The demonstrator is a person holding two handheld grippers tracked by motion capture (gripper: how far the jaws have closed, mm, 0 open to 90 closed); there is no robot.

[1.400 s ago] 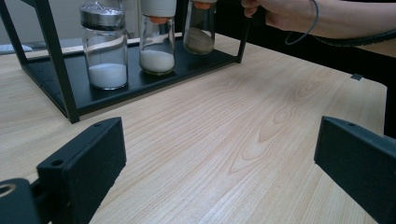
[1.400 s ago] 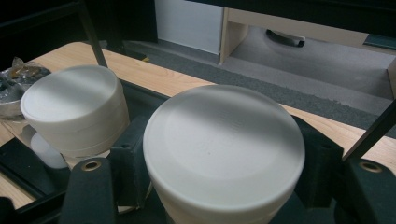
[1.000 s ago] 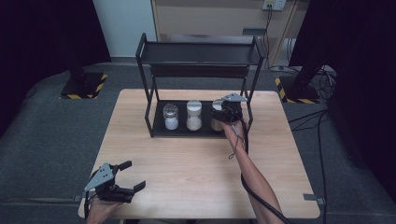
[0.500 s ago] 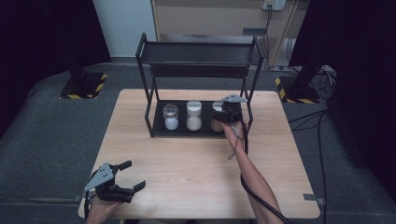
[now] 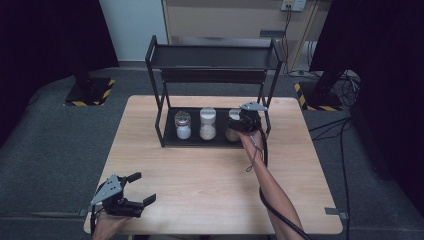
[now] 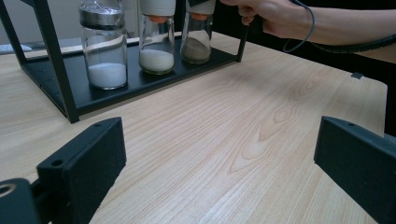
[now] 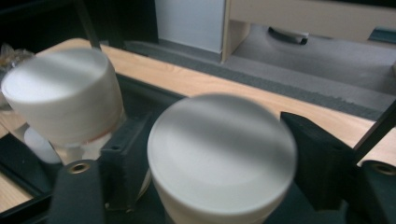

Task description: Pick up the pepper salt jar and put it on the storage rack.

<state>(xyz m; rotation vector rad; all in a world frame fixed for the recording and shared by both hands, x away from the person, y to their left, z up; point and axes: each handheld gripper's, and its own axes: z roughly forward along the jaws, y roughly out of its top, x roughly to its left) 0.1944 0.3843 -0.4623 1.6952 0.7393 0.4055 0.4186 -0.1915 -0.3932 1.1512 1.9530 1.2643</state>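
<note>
Trouble: the right hand-held gripper [image 5: 240,122] has just been opening, and its jaws sit a little spread around the jar [image 7: 222,149] at the shelf's [image 5: 170,140] 3 o'clock end. A crooked pull back could knock it into the next jar [image 7: 63,95] at its 9 o'clock. The left hand-held gripper [image 5: 142,187] is spread wide at 7 o'clock.

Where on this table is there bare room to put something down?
The wooden table lies bare in front of the black rack, between the left gripper and the person's right forearm. The strips beside the rack are bare too. Its bottom shelf is crowded: three jars in a row, the right gripper around the rightmost.
</note>
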